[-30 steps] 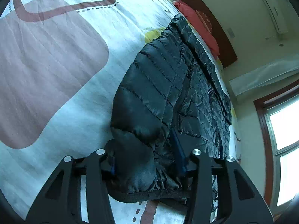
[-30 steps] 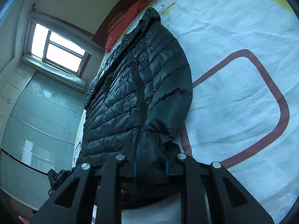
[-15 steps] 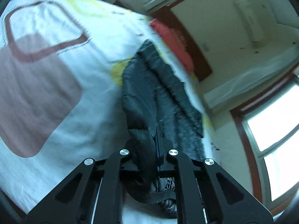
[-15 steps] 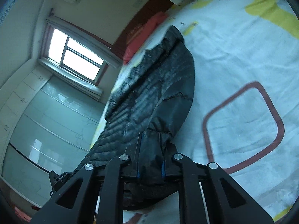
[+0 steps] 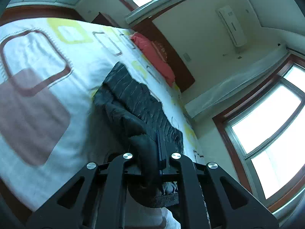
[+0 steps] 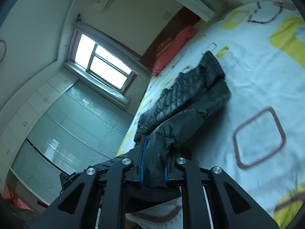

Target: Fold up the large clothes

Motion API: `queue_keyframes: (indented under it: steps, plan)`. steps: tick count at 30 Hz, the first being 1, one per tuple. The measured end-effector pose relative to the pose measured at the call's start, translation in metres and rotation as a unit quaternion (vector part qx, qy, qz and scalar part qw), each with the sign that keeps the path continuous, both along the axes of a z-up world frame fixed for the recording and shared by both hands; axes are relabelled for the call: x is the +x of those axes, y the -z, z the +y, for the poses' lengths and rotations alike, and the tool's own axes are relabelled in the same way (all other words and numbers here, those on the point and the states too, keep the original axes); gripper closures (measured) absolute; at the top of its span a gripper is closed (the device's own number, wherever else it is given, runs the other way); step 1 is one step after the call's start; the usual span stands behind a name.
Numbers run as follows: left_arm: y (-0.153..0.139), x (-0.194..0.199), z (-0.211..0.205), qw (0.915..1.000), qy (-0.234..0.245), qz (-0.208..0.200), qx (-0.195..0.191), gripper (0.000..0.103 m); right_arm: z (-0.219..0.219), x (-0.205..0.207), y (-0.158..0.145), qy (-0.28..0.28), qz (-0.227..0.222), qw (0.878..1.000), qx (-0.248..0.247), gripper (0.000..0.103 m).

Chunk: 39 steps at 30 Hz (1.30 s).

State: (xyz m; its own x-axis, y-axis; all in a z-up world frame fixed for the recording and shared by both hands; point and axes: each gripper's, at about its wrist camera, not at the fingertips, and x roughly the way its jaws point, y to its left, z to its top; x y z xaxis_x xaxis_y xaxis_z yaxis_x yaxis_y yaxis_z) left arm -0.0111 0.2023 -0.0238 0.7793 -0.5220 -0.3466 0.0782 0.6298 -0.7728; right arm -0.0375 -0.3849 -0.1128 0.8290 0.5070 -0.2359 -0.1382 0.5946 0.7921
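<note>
A black quilted down jacket (image 5: 133, 99) lies lengthwise on a bed with a white patterned cover (image 5: 38, 61). My left gripper (image 5: 150, 152) is shut on the jacket's near hem, which hangs lifted off the bed. In the right wrist view the same jacket (image 6: 192, 93) stretches away toward the pillows, and my right gripper (image 6: 154, 156) is shut on another bunch of its near hem, also raised. The far part of the jacket still rests on the cover (image 6: 257, 72). Both fingertips are buried in dark fabric.
A red pillow (image 5: 152, 51) lies at the headboard (image 5: 183, 70). Windows (image 5: 270, 126) and an air conditioner (image 5: 231, 25) are on the walls. Pale sliding wardrobe doors (image 6: 72, 126) stand beside the bed in the right wrist view.
Both grippers rose with the jacket's near hem, and the views tilted up toward the walls. The left jaws, wide around the fabric a second ago, closed on it.
</note>
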Motion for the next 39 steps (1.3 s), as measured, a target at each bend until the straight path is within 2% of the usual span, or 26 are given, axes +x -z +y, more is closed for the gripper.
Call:
queue_keyframes:
  steps: [5, 7, 9, 11, 14, 19, 25, 30, 32, 34, 37, 39]
  plan:
    - [-0.018, 0.055, -0.013, 0.9996, 0.003, -0.026, 0.011, 0.094, -0.012, 0.068, -0.021, 0.005, -0.020, 1.000, -0.007, 0.089]
    - [-0.025, 0.090, -0.019, 0.9993, 0.002, -0.036, 0.012, 0.094, -0.017, 0.097, -0.026, 0.006, -0.027, 1.000, -0.001, 0.089]
    - [-0.031, 0.121, -0.026, 0.9990, 0.001, -0.039, 0.019, 0.094, -0.020, 0.137, -0.031, 0.008, -0.024, 1.000, 0.002, 0.089]
    - [-0.036, 0.158, -0.038, 0.9981, -0.005, -0.043, 0.043, 0.094, -0.021, 0.169, -0.033, 0.011, -0.022, 1.000, 0.000, 0.089]
    - [-0.035, 0.203, -0.051, 0.9977, -0.010, -0.034, 0.058, 0.094, -0.025, 0.224, -0.026, 0.020, -0.003, 1.000, 0.005, 0.089]
    - [-0.016, 0.291, -0.068, 0.9965, -0.026, -0.002, 0.079, 0.094, -0.034, 0.302, -0.003, 0.040, 0.040, 0.998, -0.002, 0.089]
    - [0.031, 0.381, -0.082, 0.9904, -0.035, 0.044, 0.126, 0.095, -0.044, 0.383, 0.037, 0.049, 0.097, 0.994, -0.010, 0.089]
    - [0.063, 0.423, -0.091, 0.9823, -0.035, 0.067, 0.171, 0.094, -0.045, 0.424, 0.065, 0.057, 0.125, 0.990, -0.023, 0.088]
    - [0.072, 0.434, -0.098, 0.9766, -0.031, 0.069, 0.201, 0.094, -0.046, 0.433, 0.074, 0.062, 0.134, 0.989, -0.023, 0.088]
    - [0.080, 0.440, -0.101, 0.9737, -0.029, 0.075, 0.213, 0.094, -0.044, 0.438, 0.081, 0.059, 0.140, 0.988, -0.022, 0.087]
    - [0.088, 0.446, -0.097, 0.9762, -0.025, 0.084, 0.199, 0.092, -0.045, 0.436, 0.077, 0.053, 0.134, 0.989, -0.018, 0.081]
    - [0.086, 0.445, -0.093, 0.9809, -0.017, 0.077, 0.178, 0.085, -0.050, 0.434, 0.074, 0.046, 0.124, 0.991, -0.003, 0.070]
